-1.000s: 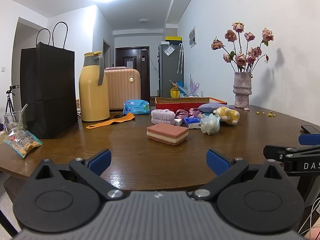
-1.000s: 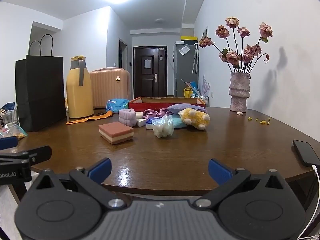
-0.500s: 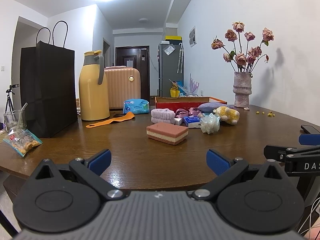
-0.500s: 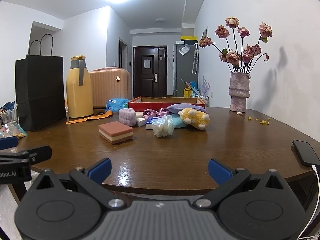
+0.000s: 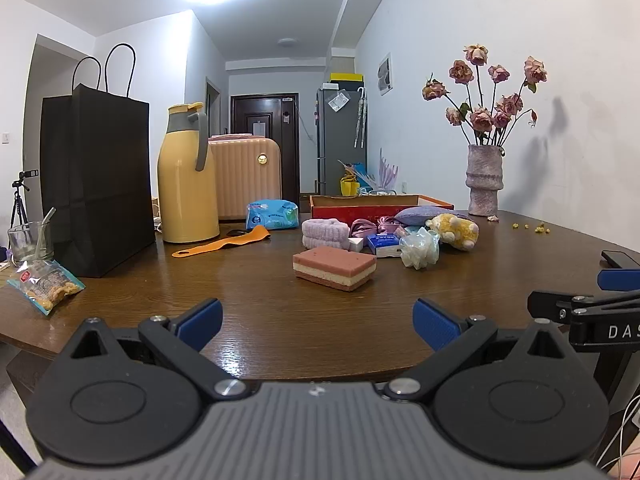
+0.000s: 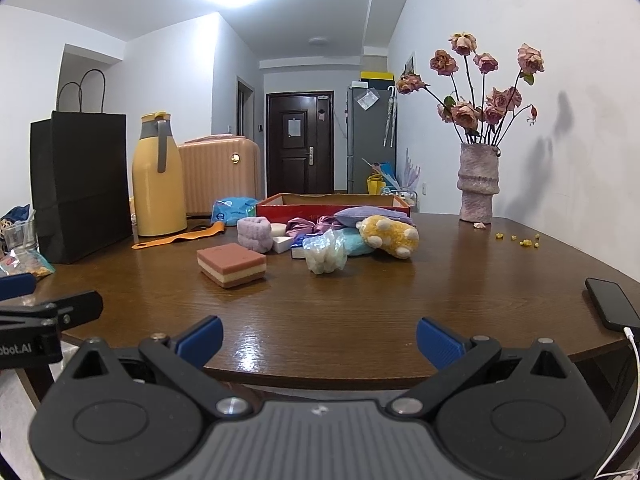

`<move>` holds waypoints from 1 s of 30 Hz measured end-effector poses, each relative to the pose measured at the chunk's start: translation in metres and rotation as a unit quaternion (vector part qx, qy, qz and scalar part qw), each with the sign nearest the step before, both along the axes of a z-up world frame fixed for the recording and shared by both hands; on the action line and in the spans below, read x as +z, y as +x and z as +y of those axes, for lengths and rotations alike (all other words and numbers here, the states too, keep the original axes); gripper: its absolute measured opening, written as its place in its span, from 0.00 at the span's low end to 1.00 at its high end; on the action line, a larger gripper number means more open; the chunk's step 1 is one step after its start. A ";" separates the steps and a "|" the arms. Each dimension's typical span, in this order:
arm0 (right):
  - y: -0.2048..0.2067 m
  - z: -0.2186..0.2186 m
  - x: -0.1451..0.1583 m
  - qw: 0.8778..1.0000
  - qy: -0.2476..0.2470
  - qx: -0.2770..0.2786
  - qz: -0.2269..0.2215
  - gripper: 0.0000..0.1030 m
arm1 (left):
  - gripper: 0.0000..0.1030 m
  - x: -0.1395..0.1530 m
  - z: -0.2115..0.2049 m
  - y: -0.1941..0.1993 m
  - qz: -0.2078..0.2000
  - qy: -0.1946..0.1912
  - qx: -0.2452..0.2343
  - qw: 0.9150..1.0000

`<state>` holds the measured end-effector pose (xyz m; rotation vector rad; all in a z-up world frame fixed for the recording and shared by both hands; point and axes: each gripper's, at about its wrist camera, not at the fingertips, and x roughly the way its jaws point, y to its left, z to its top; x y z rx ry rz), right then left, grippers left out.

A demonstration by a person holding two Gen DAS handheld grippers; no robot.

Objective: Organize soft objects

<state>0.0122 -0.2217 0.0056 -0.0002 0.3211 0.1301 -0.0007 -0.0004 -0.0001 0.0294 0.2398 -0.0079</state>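
Left wrist view
Left gripper (image 5: 316, 320): jaws spread wide, holding nothing, level with the near table edge.
Sponge (image 5: 334, 267): layered pink and cream block, straight ahead of the claw and nearest of the pile; probably light and squashy, best pinched across its short sides.
Mesh puff (image 5: 420, 247): ahead and to the right, just beside the sponge (likely featherlight and apt to slip unless bunched).
Plush toy (image 5: 454, 229): farther ahead-right, yellow, touching the lilac pillow (image 5: 424, 215).
Red box (image 5: 380, 205): beyond the pile, open-topped; its inside is hidden from this low angle.
Hard to make out: the ribbons and small packets behind the sponge overlap, so their count is unclear.

Right wrist view
Right gripper (image 6: 319, 340): fingers far apart, empty, short of the table (image 6: 360, 300).
Sponge (image 6: 231, 265): ahead and left of this claw.
Mesh puff (image 6: 325, 253): almost dead ahead, the closest soft thing.
Plush toy (image 6: 390, 234): ahead, slightly right; should compress, so grip the body, not a paw.
Fluffy band (image 6: 254, 232): ahead-left, behind the sponge.
Cut off: phone (image 6: 610, 304) at far right (not part of the job), and the left gripper's finger at the left edge.
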 end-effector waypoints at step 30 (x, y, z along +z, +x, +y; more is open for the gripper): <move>-0.003 0.004 -0.006 1.000 0.000 0.009 -0.004 1.00 | 1.00 -0.003 0.001 -0.001 0.006 -0.007 0.006 1.000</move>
